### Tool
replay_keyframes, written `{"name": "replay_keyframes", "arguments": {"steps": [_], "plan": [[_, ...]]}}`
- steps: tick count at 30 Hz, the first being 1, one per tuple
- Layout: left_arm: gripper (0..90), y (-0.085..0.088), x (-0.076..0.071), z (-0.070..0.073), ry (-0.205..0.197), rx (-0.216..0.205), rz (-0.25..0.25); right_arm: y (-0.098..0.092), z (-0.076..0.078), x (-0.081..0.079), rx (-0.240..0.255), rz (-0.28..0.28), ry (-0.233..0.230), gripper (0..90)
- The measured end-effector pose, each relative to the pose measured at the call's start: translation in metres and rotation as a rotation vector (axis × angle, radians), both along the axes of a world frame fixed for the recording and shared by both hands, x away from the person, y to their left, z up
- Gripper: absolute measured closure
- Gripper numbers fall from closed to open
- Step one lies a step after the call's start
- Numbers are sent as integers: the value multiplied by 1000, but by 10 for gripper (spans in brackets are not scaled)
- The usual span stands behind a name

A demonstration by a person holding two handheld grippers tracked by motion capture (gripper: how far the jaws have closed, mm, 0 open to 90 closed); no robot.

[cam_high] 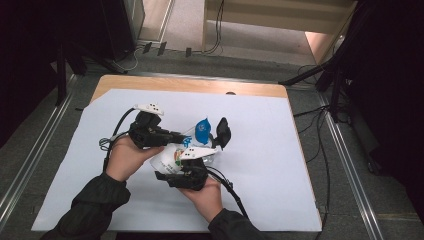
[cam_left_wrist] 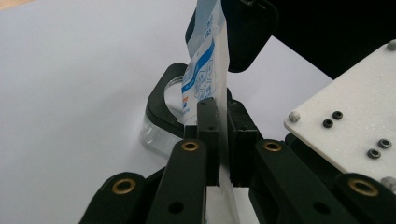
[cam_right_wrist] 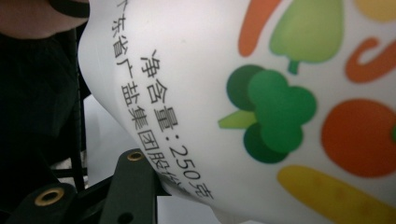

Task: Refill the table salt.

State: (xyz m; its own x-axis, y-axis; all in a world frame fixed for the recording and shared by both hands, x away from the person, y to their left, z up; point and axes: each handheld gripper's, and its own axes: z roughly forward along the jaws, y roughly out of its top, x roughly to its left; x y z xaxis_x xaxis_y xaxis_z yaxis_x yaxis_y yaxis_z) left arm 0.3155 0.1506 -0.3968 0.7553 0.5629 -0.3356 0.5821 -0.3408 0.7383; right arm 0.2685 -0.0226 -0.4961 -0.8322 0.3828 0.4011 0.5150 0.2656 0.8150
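Note:
A white bag [cam_high: 172, 156] printed with vegetables and black characters has a blue and white top [cam_high: 202, 129]. My left gripper [cam_high: 186, 136] is shut on that thin top edge [cam_left_wrist: 203, 70], which stands upright between its pads [cam_left_wrist: 208, 135]. My right gripper [cam_high: 210, 139] comes in from below. Its two curved black fingers [cam_left_wrist: 247, 32] stand apart on either side of the bag's top, open. In the right gripper view the bag's bulging body [cam_right_wrist: 261, 93] is very close and hides the right jaw. The left finger [cam_right_wrist: 133, 186] shows at the bottom.
A clear round container [cam_left_wrist: 156, 135] sits on the sheet under the right gripper's lower finger. A white sheet [cam_high: 260, 150] covers the wooden table [cam_high: 200, 85]. Dark stands and cables [cam_high: 320, 145] line the floor to the right and behind.

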Motion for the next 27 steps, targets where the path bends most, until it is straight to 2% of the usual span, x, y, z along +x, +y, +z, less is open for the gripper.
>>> {"name": "replay_keyframes", "arguments": {"steps": [3, 6, 10, 18, 20, 24, 27], "plan": [[850, 1, 0, 1, 1, -15, -11, 0, 1, 0, 15, -5, 2, 589], [830, 3, -1, 3, -2, -7, -16, 0, 3, -1, 38, -13, 16, 588], [815, 6, -3, 6, 4, -3, -17, -1, 3, 0, 38, -15, 11, 588], [794, 11, -5, 7, 16, 6, -3, 1, 3, 1, 54, -15, 32, 587], [809, 11, -5, 6, 22, 12, 0, 2, 2, 1, 50, -16, 34, 587], [893, 11, -6, 5, 21, 46, 19, 4, 1, 1, 28, -9, 22, 580], [900, 10, -8, 6, 16, 40, 29, 6, 1, 1, 14, -6, 8, 558]]}}
